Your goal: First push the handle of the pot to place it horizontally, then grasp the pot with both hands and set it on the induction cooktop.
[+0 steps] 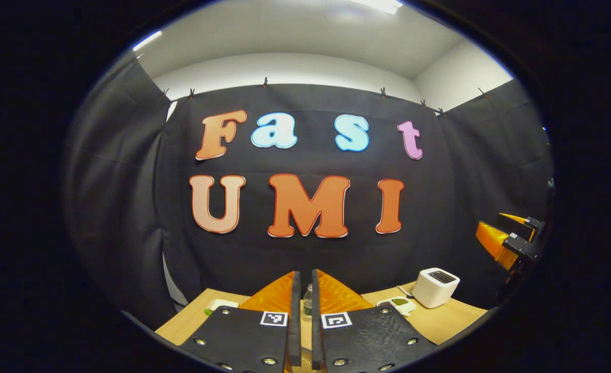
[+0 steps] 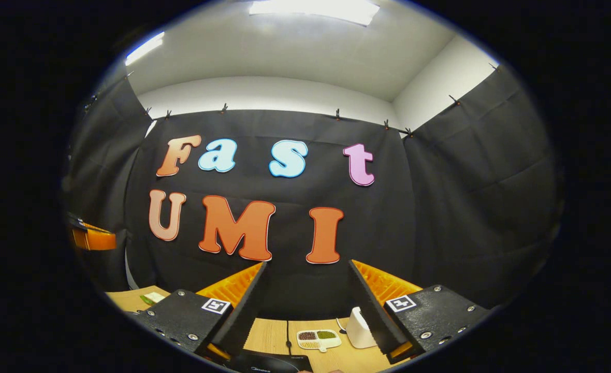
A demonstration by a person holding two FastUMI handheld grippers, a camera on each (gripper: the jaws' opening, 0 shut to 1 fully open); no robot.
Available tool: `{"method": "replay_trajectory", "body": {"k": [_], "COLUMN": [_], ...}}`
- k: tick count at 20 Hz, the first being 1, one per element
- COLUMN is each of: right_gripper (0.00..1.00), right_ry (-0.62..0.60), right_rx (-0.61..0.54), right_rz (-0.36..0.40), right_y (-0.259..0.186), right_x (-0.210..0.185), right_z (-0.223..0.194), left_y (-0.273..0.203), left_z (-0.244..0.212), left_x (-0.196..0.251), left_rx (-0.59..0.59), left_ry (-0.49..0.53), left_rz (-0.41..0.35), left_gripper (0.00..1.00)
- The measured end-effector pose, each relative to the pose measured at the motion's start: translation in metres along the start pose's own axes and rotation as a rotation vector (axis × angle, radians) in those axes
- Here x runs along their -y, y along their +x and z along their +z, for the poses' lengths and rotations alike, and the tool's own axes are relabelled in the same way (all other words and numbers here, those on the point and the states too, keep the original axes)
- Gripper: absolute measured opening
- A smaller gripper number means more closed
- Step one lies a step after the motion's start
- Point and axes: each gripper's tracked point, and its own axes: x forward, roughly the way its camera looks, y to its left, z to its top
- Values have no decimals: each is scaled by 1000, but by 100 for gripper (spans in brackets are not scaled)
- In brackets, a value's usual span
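In the left gripper view my left gripper is held high above the wooden table, facing the booth wall. Its fingers stand nearly together with a thin slit between them and nothing held. My right gripper is wide open in the right gripper view, also raised and empty. Below it, at the bottom edge, lies the black induction cooktop. Each gripper also appears in the other's view: the right gripper at the far right, the left gripper at the far left.
A white box-shaped appliance stands on the table toward the back. Beside it lies a white divided dish of beans. A small white and green item rests at the table's left.
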Motion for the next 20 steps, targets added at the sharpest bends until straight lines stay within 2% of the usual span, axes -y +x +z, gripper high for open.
{"method": "replay_trajectory", "body": {"k": [1,6,12,20], "right_gripper": [94,93,94,94], "right_ry": [-7,-26,-45,-58], "right_rx": [-8,-20,-37,-63], "right_rz": [-7,-26,-36,-61], "right_y": [-2,-3,-1,1], "right_x": [0,-1,3,18], "right_z": [-2,-8,-18,-31], "left_y": [1,-3,-36,-99], "left_z": [-12,-100,-193,-276], "left_x": [-1,2,9,-3], "left_rx": [-44,-339,-673,-1033], "left_ry": [-2,7,53,107], "left_rz": [-13,-77,-141,-140], "left_gripper": [3,2,2,3]}}
